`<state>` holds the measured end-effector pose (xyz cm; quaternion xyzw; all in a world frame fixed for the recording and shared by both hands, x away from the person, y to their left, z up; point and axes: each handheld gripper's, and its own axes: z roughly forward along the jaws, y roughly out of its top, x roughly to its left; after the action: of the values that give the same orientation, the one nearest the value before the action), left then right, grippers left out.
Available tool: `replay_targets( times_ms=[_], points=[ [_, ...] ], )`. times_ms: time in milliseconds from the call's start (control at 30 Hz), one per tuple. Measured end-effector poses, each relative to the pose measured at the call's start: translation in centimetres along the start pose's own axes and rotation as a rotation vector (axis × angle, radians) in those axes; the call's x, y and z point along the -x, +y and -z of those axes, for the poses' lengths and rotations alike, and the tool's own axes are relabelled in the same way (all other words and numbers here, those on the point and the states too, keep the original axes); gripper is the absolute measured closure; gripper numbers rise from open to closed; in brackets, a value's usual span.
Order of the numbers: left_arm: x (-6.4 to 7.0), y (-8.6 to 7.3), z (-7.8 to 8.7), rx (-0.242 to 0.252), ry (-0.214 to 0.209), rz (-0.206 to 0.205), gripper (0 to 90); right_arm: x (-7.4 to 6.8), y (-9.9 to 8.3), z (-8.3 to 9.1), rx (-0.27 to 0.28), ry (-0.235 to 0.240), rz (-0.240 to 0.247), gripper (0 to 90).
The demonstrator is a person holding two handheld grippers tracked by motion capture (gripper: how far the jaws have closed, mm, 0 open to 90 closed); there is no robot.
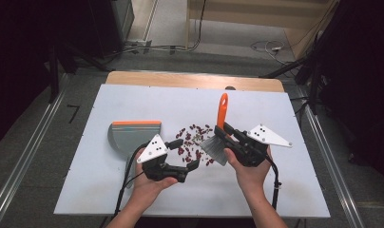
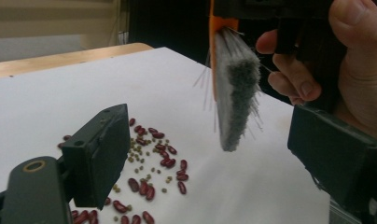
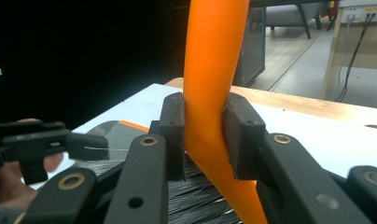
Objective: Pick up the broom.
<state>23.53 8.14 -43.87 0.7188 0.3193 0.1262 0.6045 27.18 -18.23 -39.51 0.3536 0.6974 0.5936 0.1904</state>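
Observation:
A brush with an orange handle (image 1: 222, 110) and grey bristles (image 1: 214, 147) is lifted over the white board, tilted. My right gripper (image 1: 227, 133) is shut on the handle (image 3: 210, 93), its jaws pressed on both sides just above the bristles (image 3: 196, 196). Red beans and small green ones (image 1: 194, 140) lie scattered on the board under and left of the brush. My left gripper (image 1: 187, 153) stands open just left of the bristles (image 2: 235, 93), over the beans (image 2: 149, 163), with nothing between its jaws. A grey dustpan with an orange lip (image 1: 133, 135) lies to the left.
The white board (image 1: 275, 190) covers most of the wooden table (image 1: 195, 80). Metal rails (image 1: 24, 156) run along both sides on the floor. Dark equipment stands at the far left and far right, and cables (image 1: 268, 46) lie on the floor behind.

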Motion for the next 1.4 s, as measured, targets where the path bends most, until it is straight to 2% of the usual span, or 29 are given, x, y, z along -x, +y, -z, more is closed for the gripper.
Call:
replay_targets(
  times_ms=[33, 100, 300, 500, 533, 700, 933, 1000, 1067, 1167, 1267, 1333, 1400],
  points=[
    [0.3, 0.0, -0.3, -0.002, -0.023, 0.005, 14.9, -0.2, 0.0, -0.1, 0.0, 0.003, 0.004, 69.6],
    [0.7, -0.1, -0.6, -0.01, -0.041, 0.004, 16.2, -0.6, -0.1, -0.2, 0.0, 0.009, 0.014, 69.6],
    [1.5, -0.3, -1.4, -0.029, -0.054, -0.005, 23.0, -2.0, -0.3, -0.7, -0.005, 0.031, 0.032, 69.6],
    [1.9, -0.8, -2.3, -0.068, -0.024, 0.005, 28.8, -3.2, -0.5, -1.0, 0.0, 0.047, 0.041, 69.6],
    [1.8, -0.9, -2.4, -0.073, -0.014, 0.012, 33.9, -3.6, -0.5, -1.1, 0.002, 0.049, 0.041, 69.6],
    [1.7, -1.0, -2.6, -0.086, 0.007, 0.03, 47.2, -4.2, -0.6, -1.1, 0.009, 0.052, 0.04, 69.5],
    [1.4, -1.0, -2.5, -0.085, 0.0, 0.038, 75.6, -4.6, -0.7, -1.1, 0.011, 0.055, 0.038, 69.5],
    [1.3, -0.9, -2.4, -0.089, 0.0, 0.035, 80.1, -4.6, -0.6, -1.0, 0.013, 0.057, 0.034, 69.5],
    [1.1, -0.8, -2.3, -0.096, -0.005, 0.04, 83.0, -4.7, -0.6, -1.0, 0.012, 0.057, 0.032, 69.4],
    [0.9, -0.6, -1.9, -0.115, 0.003, 0.008, 84.7, -4.7, -0.6, -1.0, 0.012, 0.072, 0.031, 69.2],
    [0.3, -0.3, -1.4, -0.125, -0.019, -0.004, 85.3, -4.5, -0.3, -1.2, -0.005, 0.106, 0.034, 67.2],
    [0.0, -0.2, -1.2, -0.131, -0.027, -0.009, 85.5, -4.2, 0.1, -1.1, -0.008, 0.138, 0.047, 58.8],
    [-1.0, 0.1, -0.3, -0.124, -0.047, -0.008, 85.6, -3.6, 0.6, -1.0, -0.012, 0.176, 0.058, 53.1]
  ],
)
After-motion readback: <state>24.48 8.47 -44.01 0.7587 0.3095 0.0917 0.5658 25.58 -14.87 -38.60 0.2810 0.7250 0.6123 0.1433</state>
